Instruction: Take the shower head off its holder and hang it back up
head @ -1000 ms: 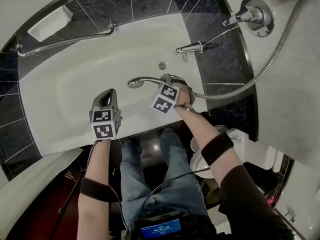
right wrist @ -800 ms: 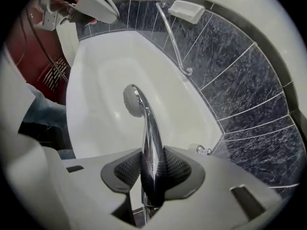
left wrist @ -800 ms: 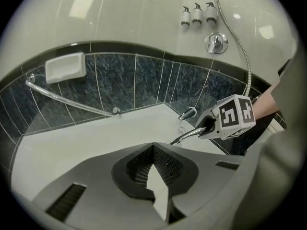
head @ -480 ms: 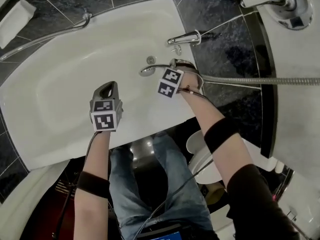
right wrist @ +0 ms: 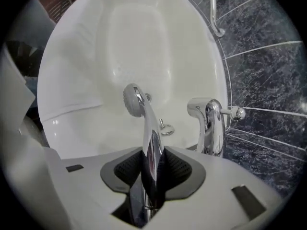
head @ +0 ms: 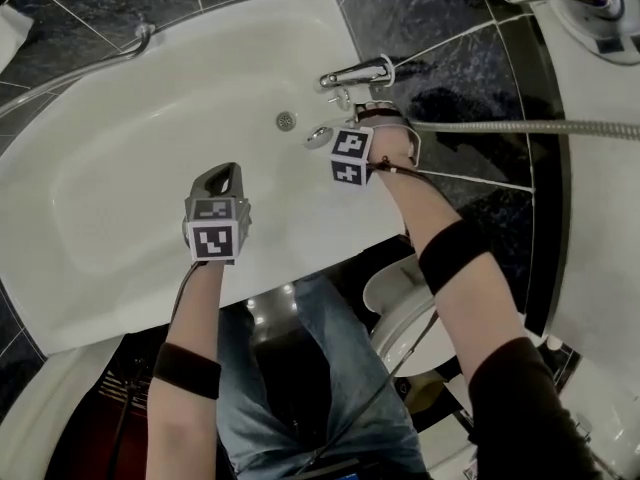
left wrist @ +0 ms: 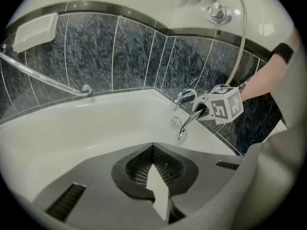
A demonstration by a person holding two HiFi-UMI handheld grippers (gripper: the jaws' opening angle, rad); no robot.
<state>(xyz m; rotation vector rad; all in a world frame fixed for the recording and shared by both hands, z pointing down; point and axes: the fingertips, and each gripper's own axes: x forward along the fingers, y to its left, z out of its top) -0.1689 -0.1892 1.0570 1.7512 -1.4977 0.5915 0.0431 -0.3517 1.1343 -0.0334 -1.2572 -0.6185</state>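
Judging the step: the shower head (head: pixel 320 136) is off its holder and carried low over the tub (head: pixel 120 208). What's left is the lift back up and the hang.

Head view: right gripper (head: pixel 345 134) has it just beside the tap (head: pixel 355 71). The hose (head: pixel 520 126) runs straight off to the right edge. Holder not in view here. I'd keep the clamp on the handle, swing clear of the tap, and let the hose follow without kinking. Left gripper (head: pixel 222 180) hovers over the tub, well apart, carrying nothing.

Left gripper view: its jaws are pressed together with nothing between them. Across the tub, the shower head angles down from the right gripper, spray end lowest.

Right gripper view: jaws part-way spread, pads pinching the chrome handle. The head sticks out ahead over the tub floor, tap just to the right. Grip looks centred. Slick chrome could twist, so don't loosen it on the way up.
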